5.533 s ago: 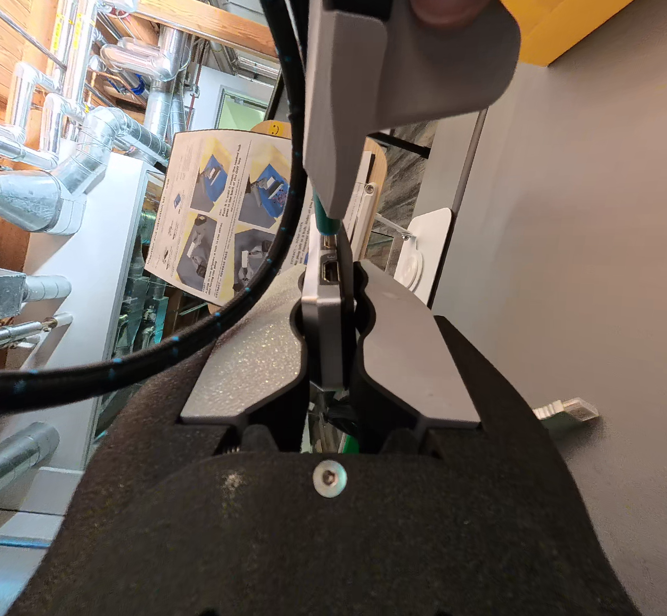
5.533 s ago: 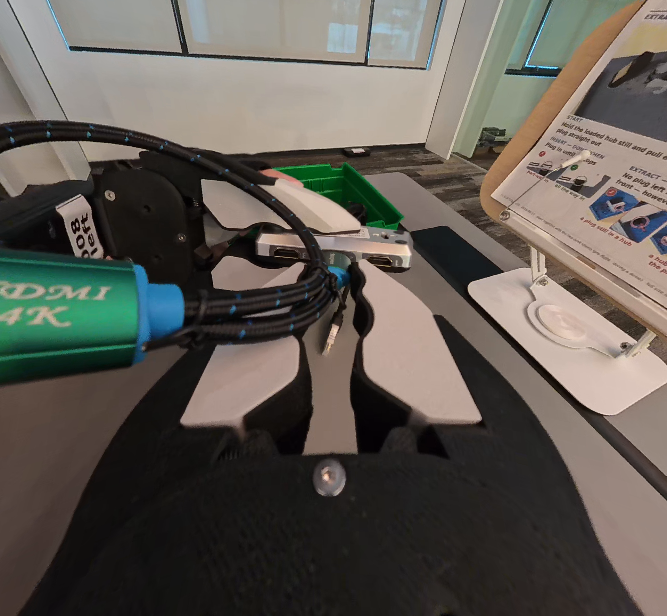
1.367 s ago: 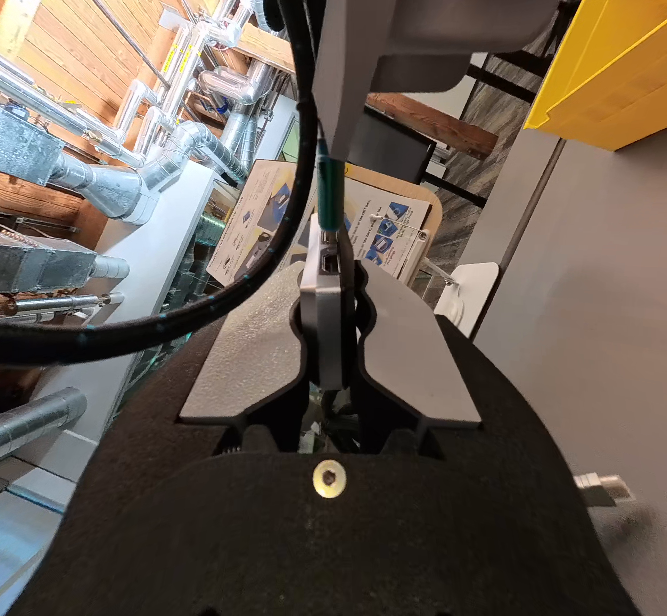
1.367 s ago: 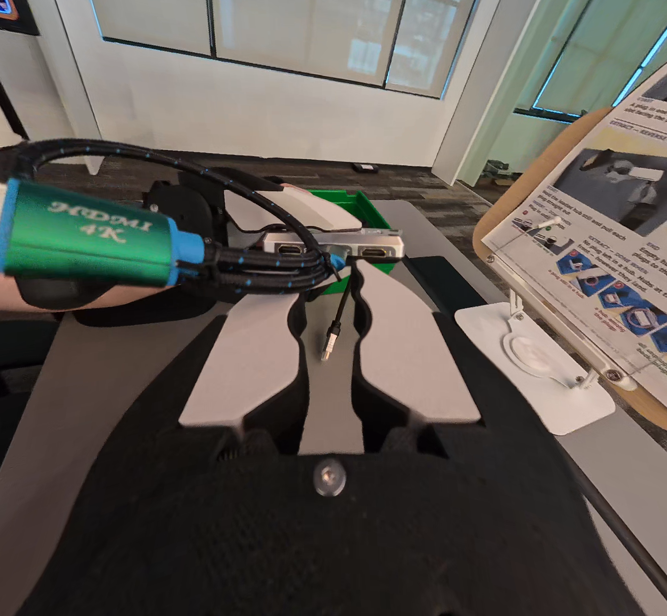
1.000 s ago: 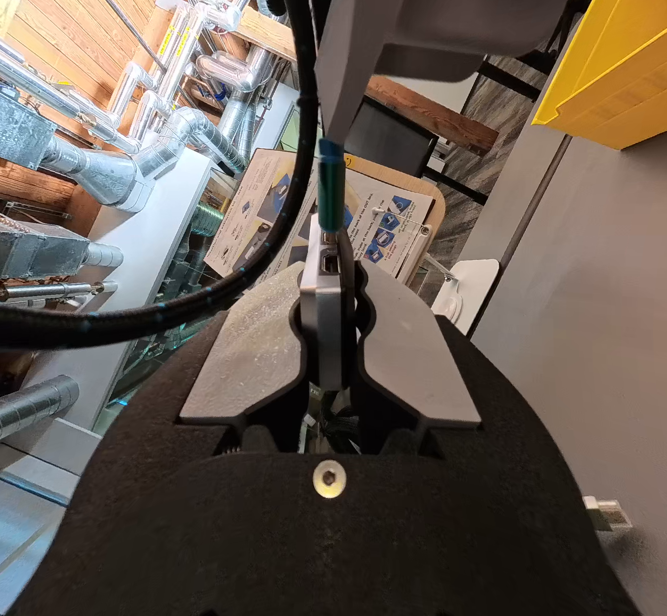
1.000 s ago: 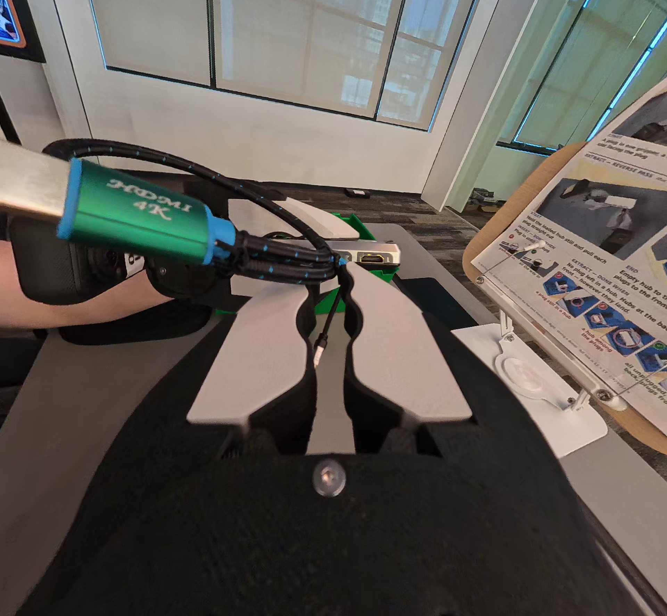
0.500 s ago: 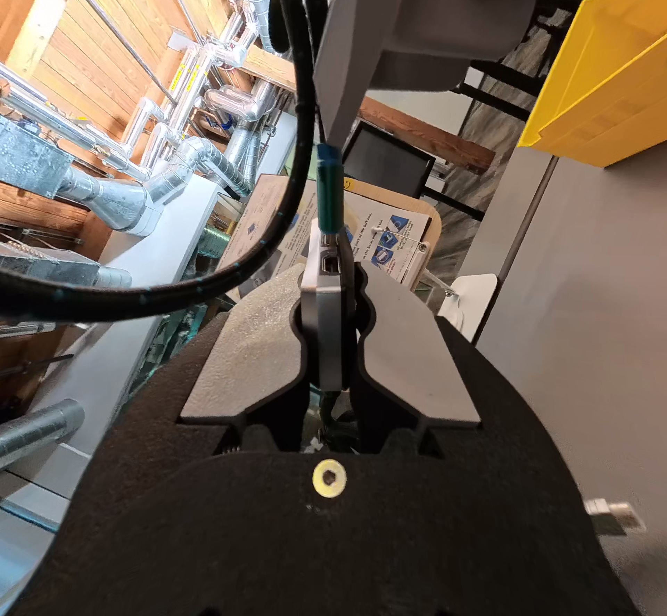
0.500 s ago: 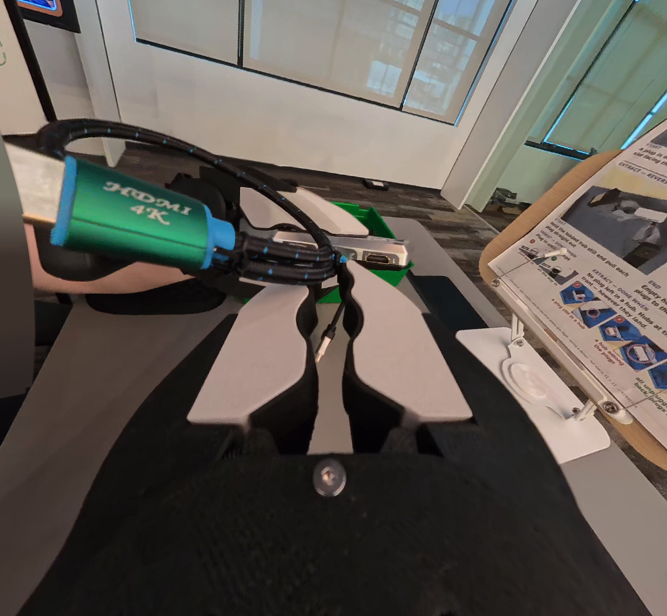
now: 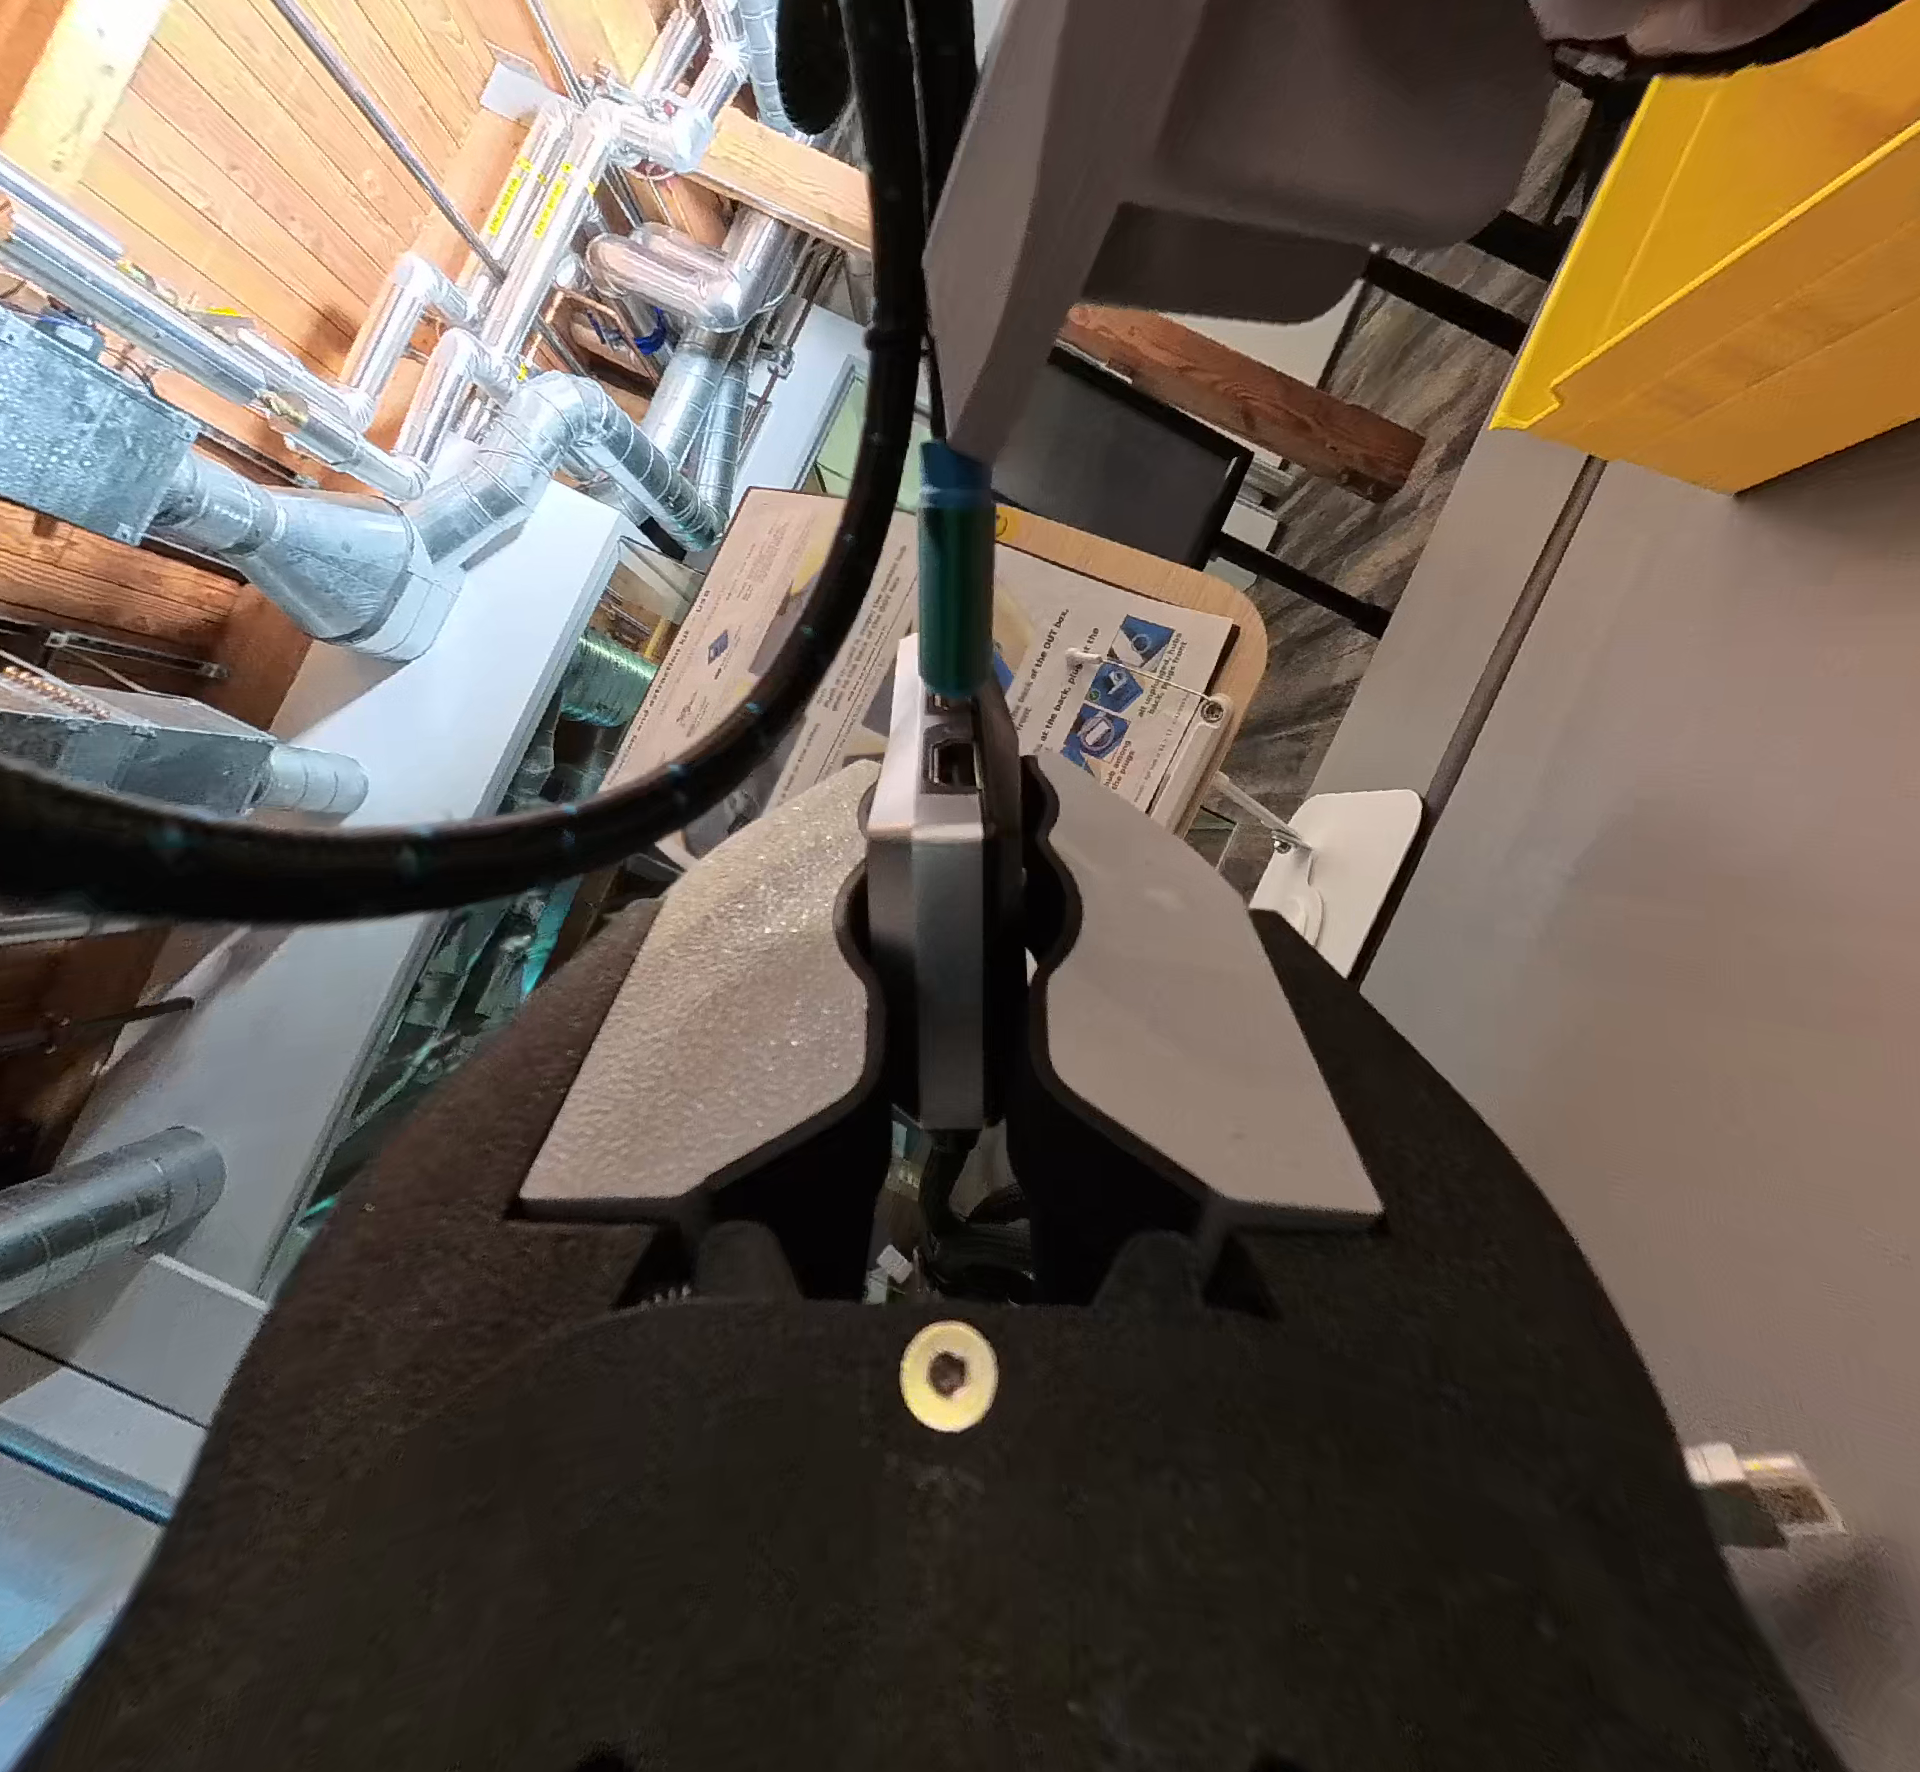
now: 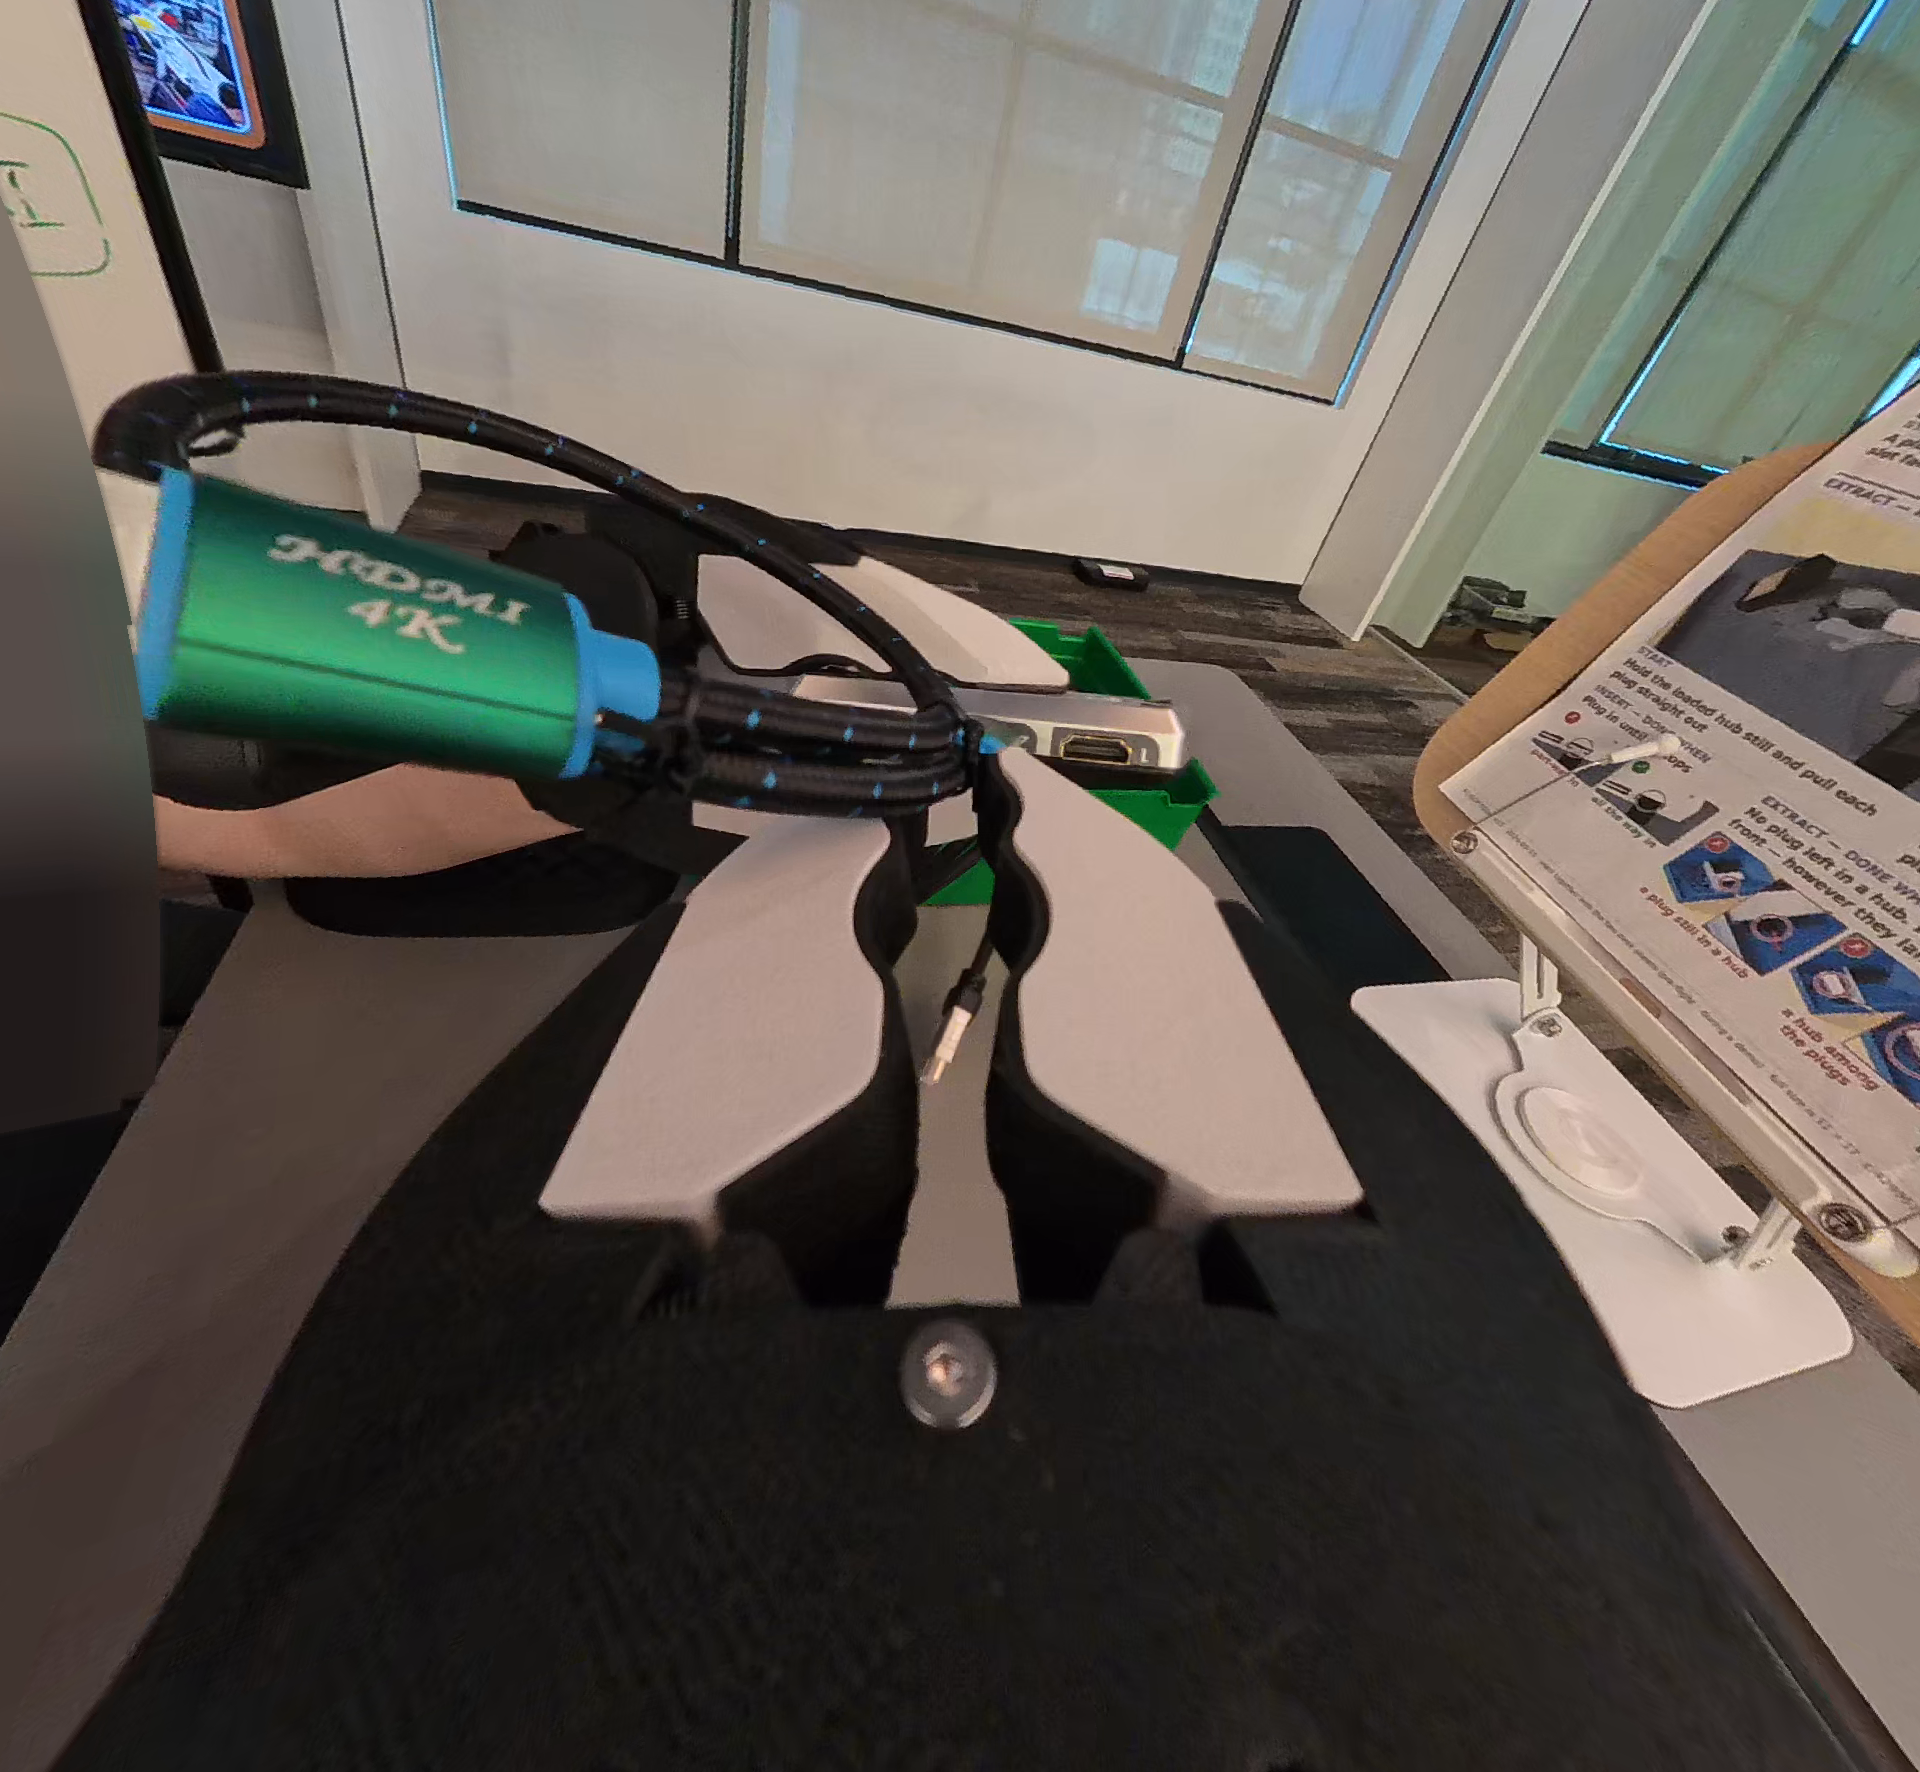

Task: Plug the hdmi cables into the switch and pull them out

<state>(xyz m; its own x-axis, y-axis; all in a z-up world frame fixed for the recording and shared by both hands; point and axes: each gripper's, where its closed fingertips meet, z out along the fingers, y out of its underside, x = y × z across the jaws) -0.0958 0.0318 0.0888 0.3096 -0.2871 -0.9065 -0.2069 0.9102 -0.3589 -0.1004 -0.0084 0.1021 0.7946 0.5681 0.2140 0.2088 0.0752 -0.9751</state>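
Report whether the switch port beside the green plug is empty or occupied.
Empty: the port on the switch shows an open slot, while the green plug sits at the next port.

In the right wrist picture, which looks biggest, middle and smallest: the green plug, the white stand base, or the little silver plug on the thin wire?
1. white stand base
2. green plug, though it sits nearer the camera, so its rank against the base is unsure
3. little silver plug, clearly smallest
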